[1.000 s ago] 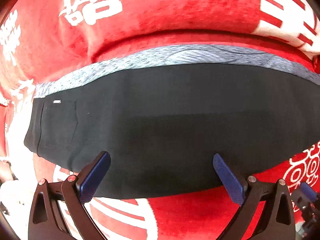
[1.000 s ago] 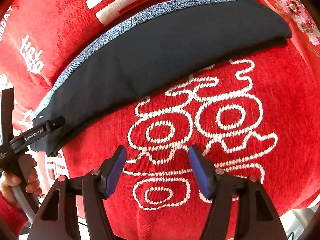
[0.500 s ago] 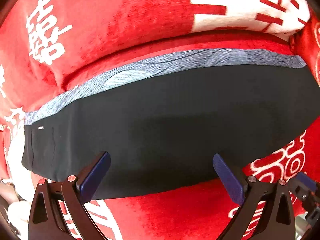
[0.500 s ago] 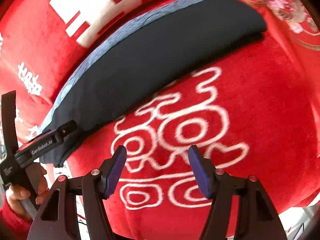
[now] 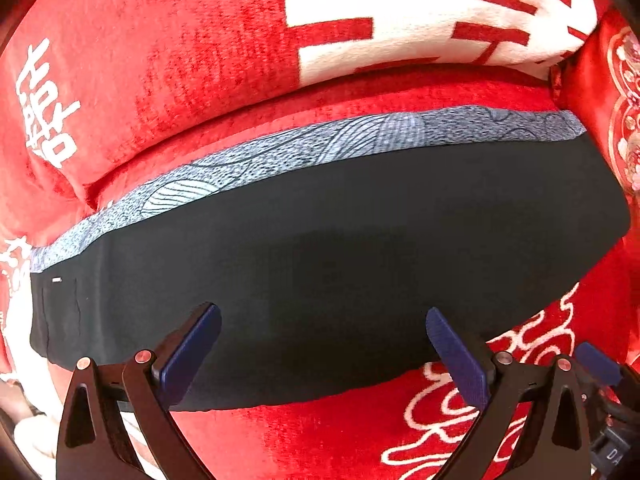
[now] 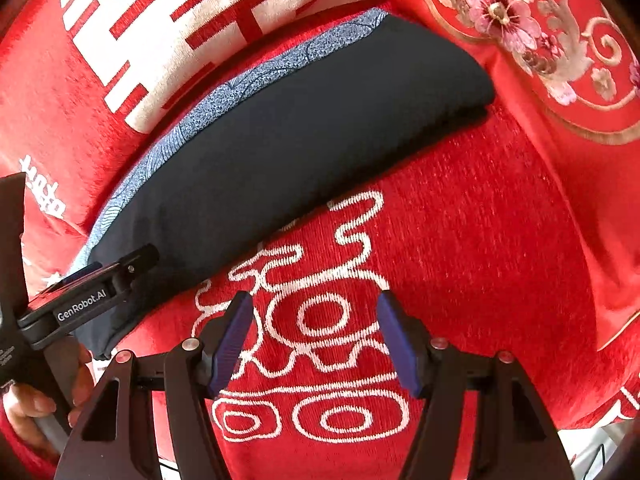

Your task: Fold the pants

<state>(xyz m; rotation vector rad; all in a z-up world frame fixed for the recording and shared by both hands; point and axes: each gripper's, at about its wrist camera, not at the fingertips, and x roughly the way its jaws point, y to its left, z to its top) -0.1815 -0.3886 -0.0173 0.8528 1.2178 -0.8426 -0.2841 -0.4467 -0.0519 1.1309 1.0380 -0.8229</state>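
The dark pants (image 5: pixel 340 264) lie folded in a long flat band on a red sofa seat, with a blue-grey patterned strip (image 5: pixel 320 152) along their far edge. My left gripper (image 5: pixel 324 320) is open and empty, its blue pads over the near edge of the pants. The pants also show in the right wrist view (image 6: pixel 288 148), up and to the left. My right gripper (image 6: pixel 316 312) is open and empty over the red cover (image 6: pixel 480 260), to the right of the pants. The left gripper (image 6: pixel 104 288) shows at the left there.
The red seat cover has white looping patterns (image 6: pixel 320 320). A back cushion with large white and red characters (image 5: pixel 420 16) rises behind the pants. A red embroidered floral cushion (image 6: pixel 520 28) stands at the pants' right end. A hand (image 6: pixel 36 404) holds the left gripper's handle.
Both cameras have swung to the right along the pants. The pants' right end and the floral cushion have come further into view. Both grippers stay open and empty.
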